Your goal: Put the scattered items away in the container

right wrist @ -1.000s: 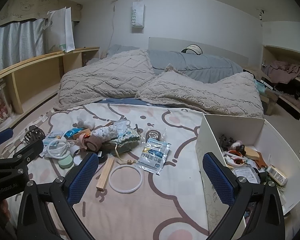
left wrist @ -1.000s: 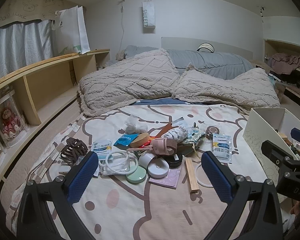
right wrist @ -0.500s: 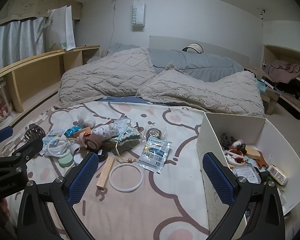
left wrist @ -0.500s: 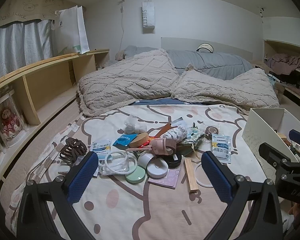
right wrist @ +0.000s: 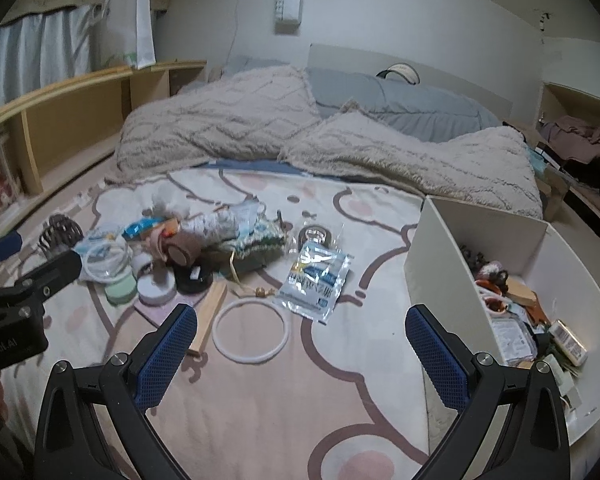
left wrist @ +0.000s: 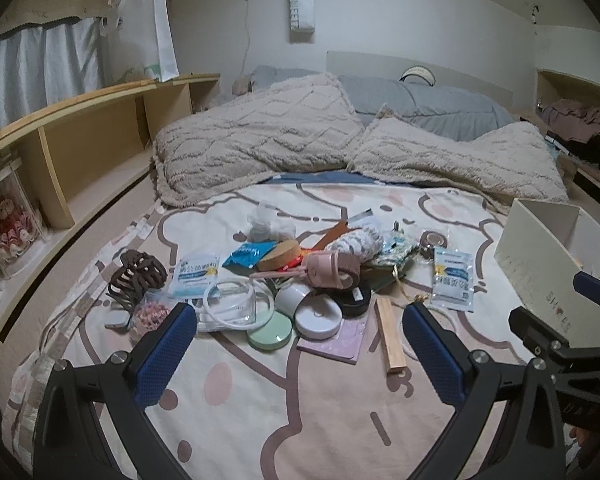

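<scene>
In the right wrist view, the ring (right wrist: 252, 333) lies on the bed cover (right wrist: 340, 380) just ahead of the left finger (right wrist: 166, 354). The wooden stick (right wrist: 210, 316) lies beside the ring, at its left. The packet (right wrist: 314, 280) lies beyond the ring, between the two fingers. The container (right wrist: 432, 264) stands ahead of the right finger (right wrist: 436, 360), with small items inside. The pile of items (right wrist: 172, 248) lies farther ahead, left of the packet.

green compact (left wrist: 269, 332) | brown hair clip (left wrist: 137, 276) | white ring (right wrist: 251, 334) | white box (right wrist: 440, 264)

Dim, flat indoor light; soft shadows; slight motion blur; fisheye-bent edges, dark corners.
</scene>
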`<action>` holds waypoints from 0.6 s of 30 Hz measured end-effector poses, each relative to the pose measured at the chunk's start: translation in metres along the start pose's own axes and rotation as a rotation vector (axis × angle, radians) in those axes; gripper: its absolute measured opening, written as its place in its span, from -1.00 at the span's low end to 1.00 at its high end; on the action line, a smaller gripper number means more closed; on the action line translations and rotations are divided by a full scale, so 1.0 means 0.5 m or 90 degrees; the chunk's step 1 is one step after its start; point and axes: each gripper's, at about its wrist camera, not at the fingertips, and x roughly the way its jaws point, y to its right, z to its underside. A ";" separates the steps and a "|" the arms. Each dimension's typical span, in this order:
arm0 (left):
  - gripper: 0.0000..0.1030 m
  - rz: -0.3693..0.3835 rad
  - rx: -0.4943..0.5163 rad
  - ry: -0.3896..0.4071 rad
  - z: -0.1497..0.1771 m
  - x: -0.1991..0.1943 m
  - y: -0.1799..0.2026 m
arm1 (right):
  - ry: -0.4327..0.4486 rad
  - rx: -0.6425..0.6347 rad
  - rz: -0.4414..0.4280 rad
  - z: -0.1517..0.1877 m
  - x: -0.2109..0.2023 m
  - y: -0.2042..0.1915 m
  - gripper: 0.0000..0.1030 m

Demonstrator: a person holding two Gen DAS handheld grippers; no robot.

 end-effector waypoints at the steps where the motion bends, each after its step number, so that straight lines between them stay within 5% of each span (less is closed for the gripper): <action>1: 1.00 -0.001 0.000 -0.004 0.002 0.005 0.000 | -0.007 -0.003 -0.001 0.003 0.007 -0.002 1.00; 18: 1.00 0.028 -0.015 -0.093 0.042 0.094 0.010 | -0.119 -0.050 0.001 0.067 0.119 -0.033 1.00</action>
